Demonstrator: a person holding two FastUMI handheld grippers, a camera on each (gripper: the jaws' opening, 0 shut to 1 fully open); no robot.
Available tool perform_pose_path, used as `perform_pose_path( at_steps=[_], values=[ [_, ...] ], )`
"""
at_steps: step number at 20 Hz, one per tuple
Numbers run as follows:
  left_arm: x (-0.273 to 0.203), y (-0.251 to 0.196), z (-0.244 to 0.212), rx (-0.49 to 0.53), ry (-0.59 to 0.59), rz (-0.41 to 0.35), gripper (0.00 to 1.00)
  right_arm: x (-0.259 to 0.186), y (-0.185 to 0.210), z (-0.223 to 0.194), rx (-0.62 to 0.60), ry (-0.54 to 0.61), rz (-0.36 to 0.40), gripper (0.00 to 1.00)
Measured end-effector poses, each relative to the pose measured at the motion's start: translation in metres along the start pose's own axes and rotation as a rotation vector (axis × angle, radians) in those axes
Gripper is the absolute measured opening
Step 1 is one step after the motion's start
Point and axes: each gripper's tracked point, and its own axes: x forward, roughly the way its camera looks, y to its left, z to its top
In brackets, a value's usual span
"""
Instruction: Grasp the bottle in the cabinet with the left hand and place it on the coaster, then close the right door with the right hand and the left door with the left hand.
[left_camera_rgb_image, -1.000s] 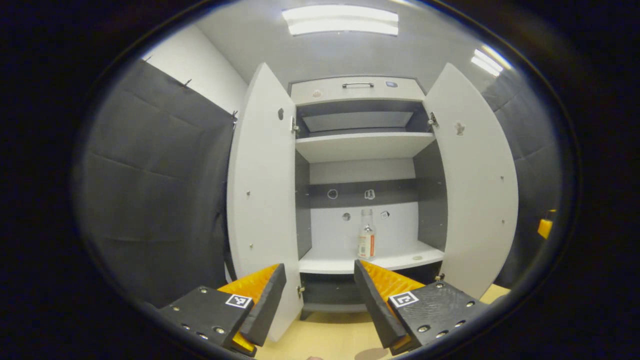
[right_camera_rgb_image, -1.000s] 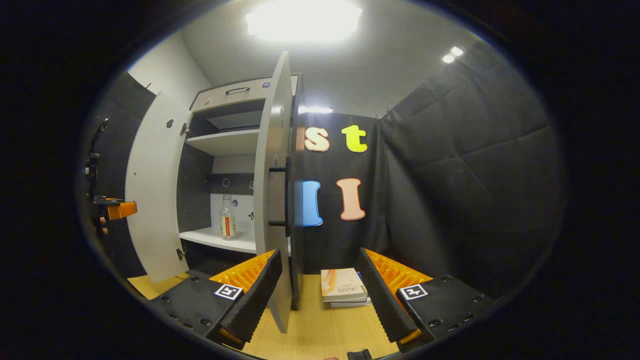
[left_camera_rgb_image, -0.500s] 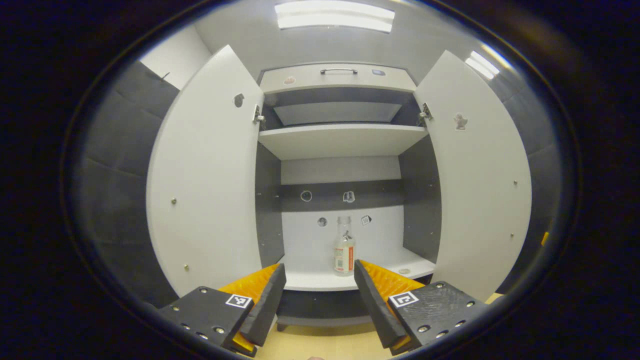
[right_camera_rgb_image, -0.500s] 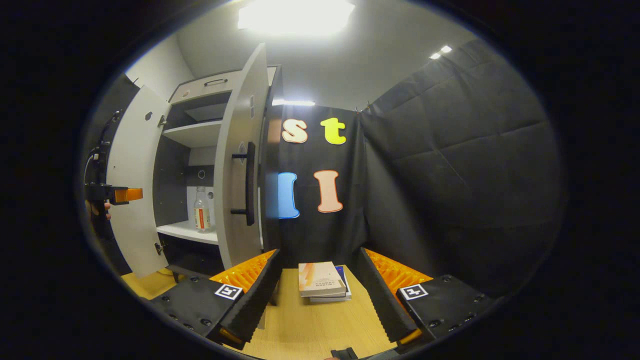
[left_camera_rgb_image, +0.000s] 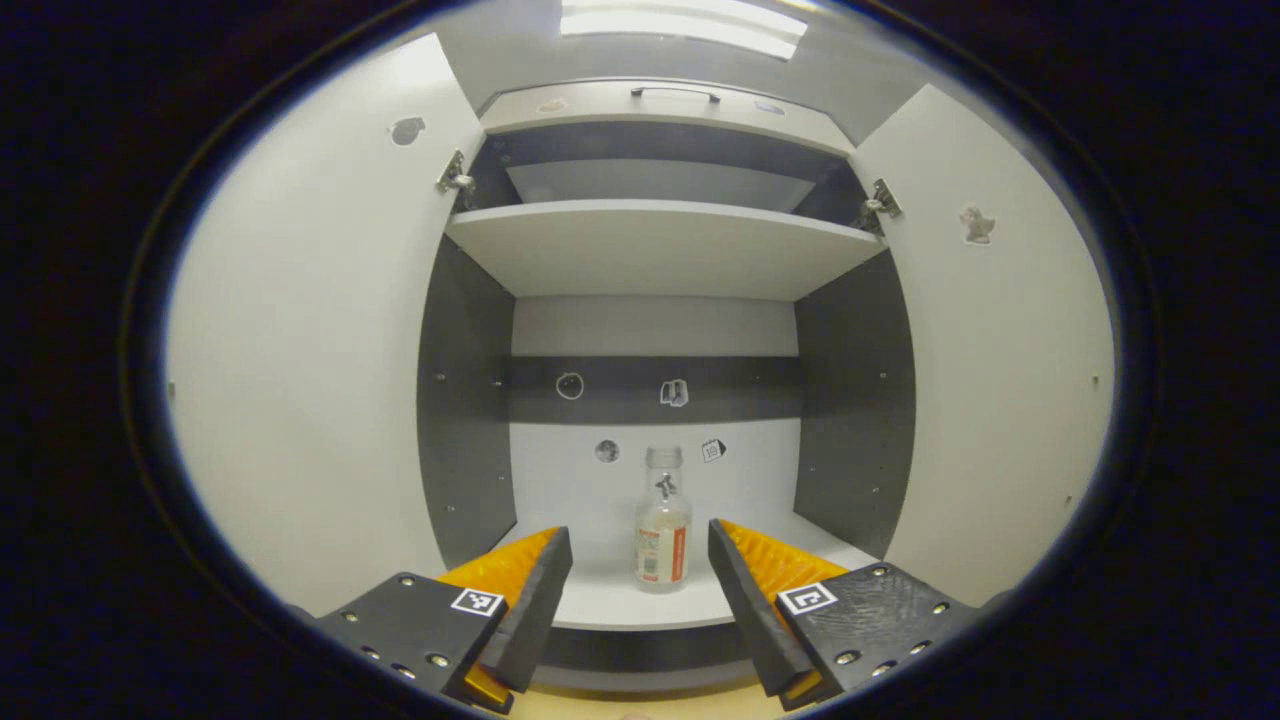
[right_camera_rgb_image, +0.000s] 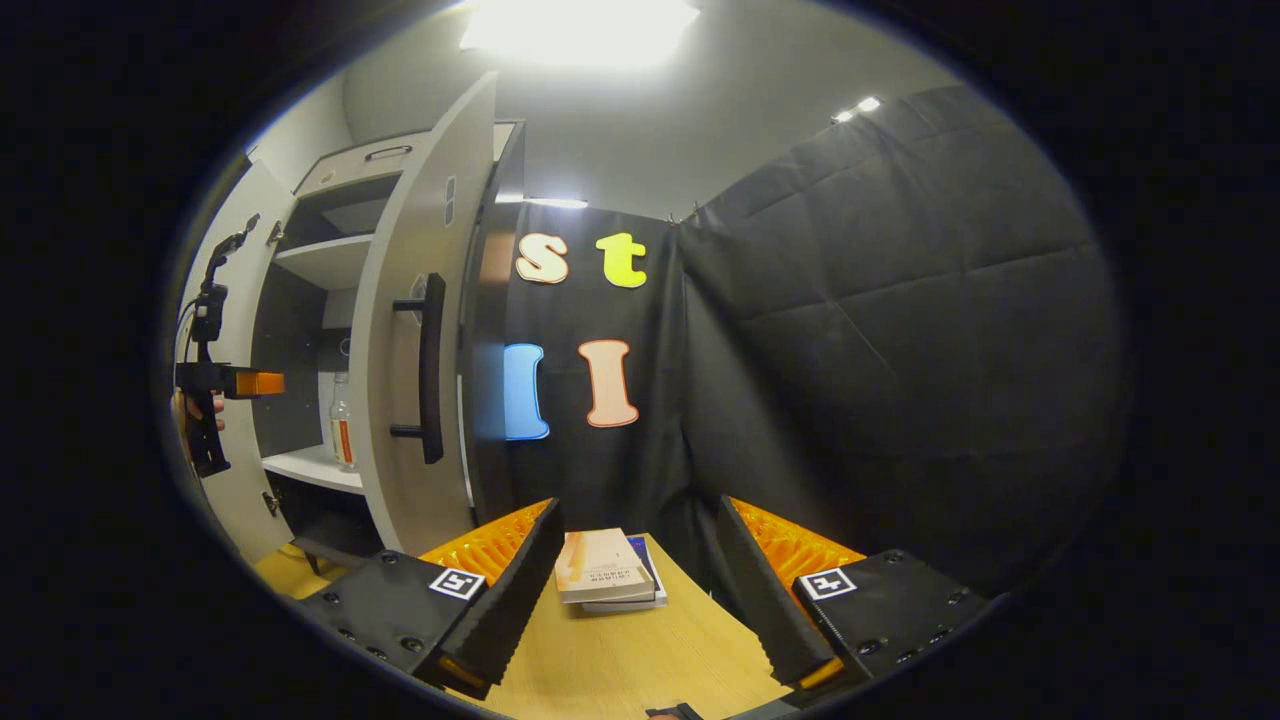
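I see a clear, glossy bottle (left_camera_rgb_image: 662, 530), glass or plastic, I cannot tell which, with a paper-like label, on a smooth matt white shelf (left_camera_rgb_image: 640, 600). The cabinet's 2 doors, left door (left_camera_rgb_image: 300, 350) and right door (left_camera_rgb_image: 1000, 360), look like smooth matt white laminate, with small shiny metal hinges (left_camera_rgb_image: 455, 180). The inner side walls (left_camera_rgb_image: 465, 400) are matt dark panels. In the right gripper view, the surface (right_camera_rgb_image: 620, 660) is pale wood-look laminate holding 2 paper books (right_camera_rgb_image: 600, 580); the booth wall (right_camera_rgb_image: 880, 330) is matt, quilted black cloth.
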Motion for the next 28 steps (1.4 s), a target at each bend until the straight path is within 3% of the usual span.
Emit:
perform_pose_path(
  at_steps=[12, 17, 23, 26, 28],
  values=[
    [0.120, -0.012, -0.007, -0.016, -0.006, -0.105, 0.85, 0.011, -0.005, -0.005, -0.018, 0.029, -0.142, 0.98],
    [0.163, -0.010, -0.025, -0.011, 0.031, -0.107, 0.83, 0.013, -0.004, -0.007, -0.047, 0.037, -0.196, 0.98],
    [0.188, -0.014, -0.038, 0.006, 0.048, -0.133, 0.83, -0.002, -0.001, -0.013, -0.059, 0.041, -0.223, 0.98],
    [0.189, -0.013, -0.038, 0.019, 0.047, -0.128, 0.48, 0.000, 0.000, -0.015, -0.052, 0.047, -0.218, 0.97],
    [0.182, -0.016, -0.035, 0.001, 0.051, -0.142, 0.47, 0.003, 0.002, -0.016, -0.044, 0.047, -0.203, 0.98]
  ],
)
